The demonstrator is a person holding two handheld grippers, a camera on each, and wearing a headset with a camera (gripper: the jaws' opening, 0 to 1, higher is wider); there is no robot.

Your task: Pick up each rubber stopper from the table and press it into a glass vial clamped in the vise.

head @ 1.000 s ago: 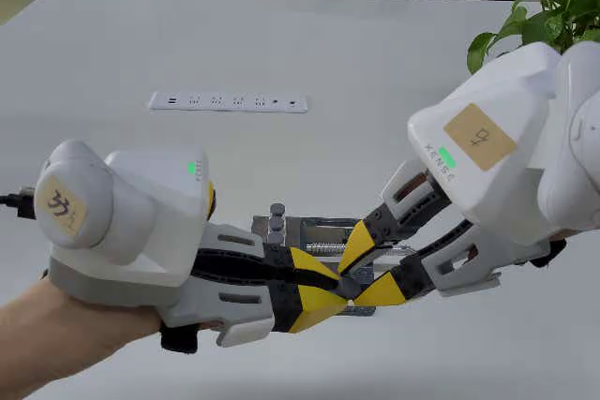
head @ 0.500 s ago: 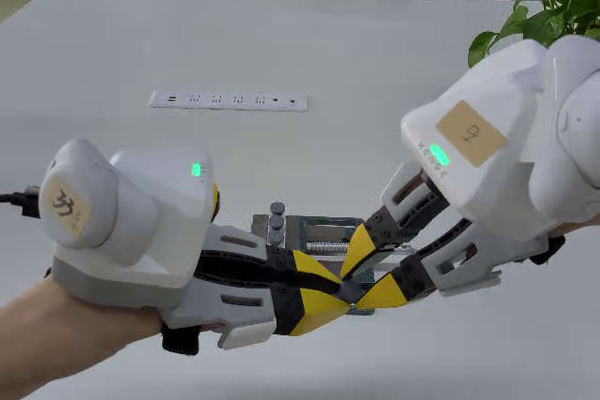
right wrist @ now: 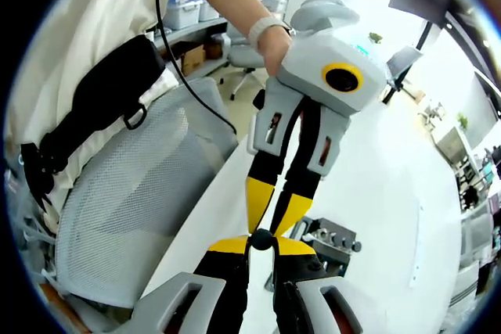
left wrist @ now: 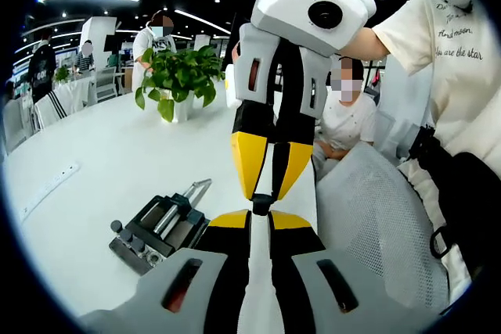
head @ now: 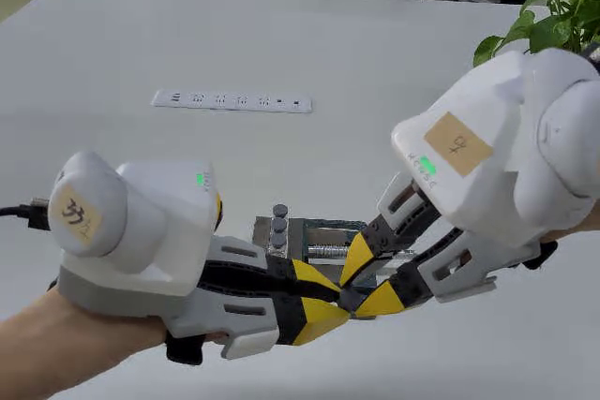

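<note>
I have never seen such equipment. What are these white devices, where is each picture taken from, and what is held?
A person holds two hand tools, each with two pinching jaws. The head view looks down from a headset; each round picture comes from a camera on one tool. The left gripper and right gripper meet tip to tip close to a vise on the table. A small dark rubber stopper seems pinched between the right gripper's jaws. A power strip lies behind.

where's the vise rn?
Head view: vise sits on the table just behind the left gripper and right gripper, tips meeting at a rubber stopper; power strip farther back.
</note>
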